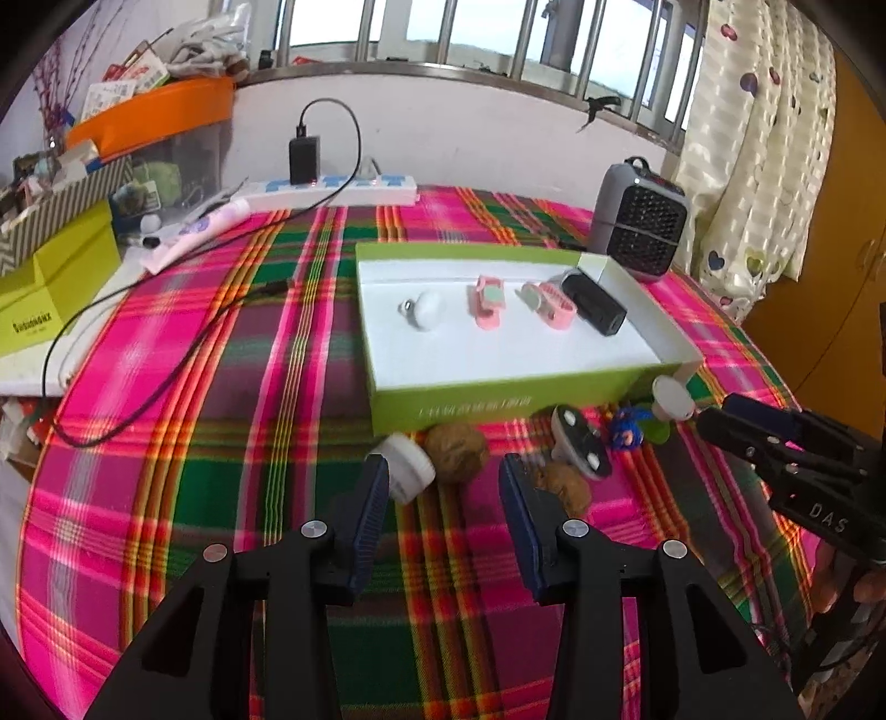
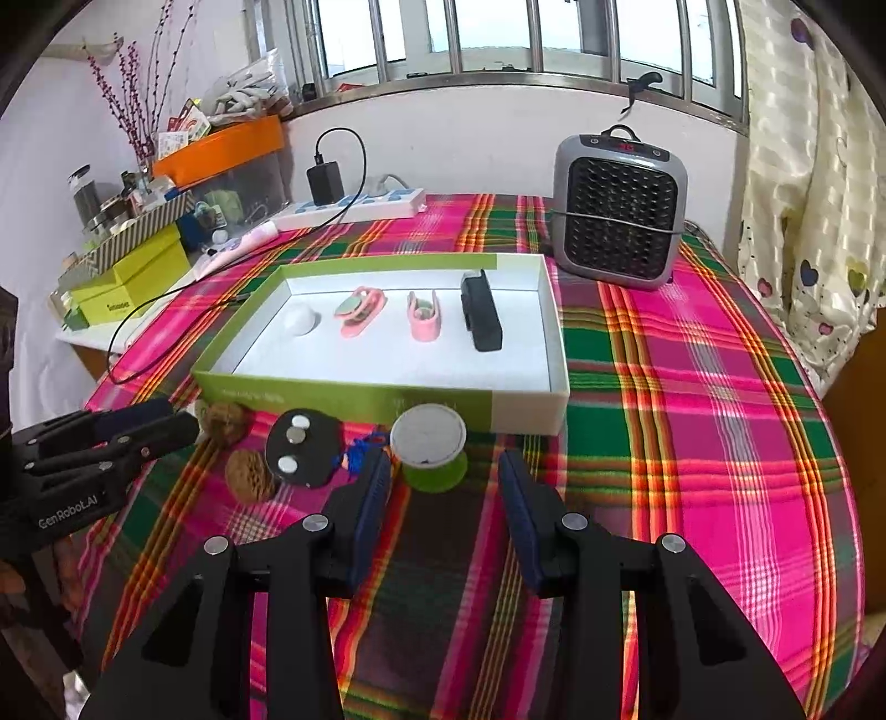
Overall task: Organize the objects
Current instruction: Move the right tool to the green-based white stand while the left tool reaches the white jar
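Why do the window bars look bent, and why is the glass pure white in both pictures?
Left wrist view: the fisheye lens bows the window bars and table edge, corners go black, daylight washes out the panes, and the walnut near the box looks slightly smeared. Right wrist view: the same curving and blown-out window, though the heater grille stays crisp.

I see a woven plaid cloth (image 2: 692, 387), a matt cardboard tray (image 2: 354, 396), rough-shelled walnuts (image 2: 250, 475), and a glossy plastic heater (image 2: 617, 213).
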The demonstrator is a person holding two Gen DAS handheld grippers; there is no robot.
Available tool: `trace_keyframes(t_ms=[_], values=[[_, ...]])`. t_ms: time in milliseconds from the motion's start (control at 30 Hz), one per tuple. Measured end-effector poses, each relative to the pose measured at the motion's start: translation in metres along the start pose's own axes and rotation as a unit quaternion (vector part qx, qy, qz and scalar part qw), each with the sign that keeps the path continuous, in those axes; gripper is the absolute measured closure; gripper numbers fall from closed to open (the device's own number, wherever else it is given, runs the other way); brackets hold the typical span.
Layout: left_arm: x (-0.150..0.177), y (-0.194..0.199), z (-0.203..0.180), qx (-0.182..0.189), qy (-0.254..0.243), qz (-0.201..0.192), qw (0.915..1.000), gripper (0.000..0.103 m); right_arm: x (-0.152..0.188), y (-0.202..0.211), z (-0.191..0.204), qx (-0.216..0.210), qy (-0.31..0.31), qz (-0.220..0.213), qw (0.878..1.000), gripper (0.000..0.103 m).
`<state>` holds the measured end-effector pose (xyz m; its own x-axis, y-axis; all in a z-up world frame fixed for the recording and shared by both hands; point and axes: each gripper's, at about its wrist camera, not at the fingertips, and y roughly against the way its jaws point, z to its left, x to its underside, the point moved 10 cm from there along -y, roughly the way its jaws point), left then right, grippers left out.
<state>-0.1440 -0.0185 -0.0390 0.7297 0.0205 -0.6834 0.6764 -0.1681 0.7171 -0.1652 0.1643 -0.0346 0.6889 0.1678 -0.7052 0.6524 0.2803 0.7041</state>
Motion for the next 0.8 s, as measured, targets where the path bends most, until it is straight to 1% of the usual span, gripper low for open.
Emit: trace_keyframes(t_ms=[300, 500, 600, 667, 800], values=[[0.008, -0.008, 0.008, -0.002, 0.007, 0.011, 0.9999, 0.062, 0.013, -0.004, 0.0, -0.005, -0.007, 0.012, 1.0, 0.061], [0.008, -0.017, 0.009, -0.001, 0.003, 0.02, 0.9998, 0.062, 0.016, -0.008, -0.002, -0.008, -0.008, 0.019, 1.0, 0.061], [0.008, -0.021, 0.01, 0.001, -0.013, 0.027, 0.9995, 0.062, 0.015, -0.011, -0.004, -0.007, -0.006, 0.021, 1.0, 0.061], [0.008, -0.022, 0.011, -0.004, -0.023, 0.025, 0.9994, 0.062, 0.014, -0.013, -0.006, -0.008, -0.006, 0.023, 1.0, 0.06], [0.006, -0.025, 0.013, 0.001, -0.026, 0.03, 0.9992, 0.061, 0.013, -0.018, -0.009, -0.014, -0.016, 0.03, 0.999, 0.06]])
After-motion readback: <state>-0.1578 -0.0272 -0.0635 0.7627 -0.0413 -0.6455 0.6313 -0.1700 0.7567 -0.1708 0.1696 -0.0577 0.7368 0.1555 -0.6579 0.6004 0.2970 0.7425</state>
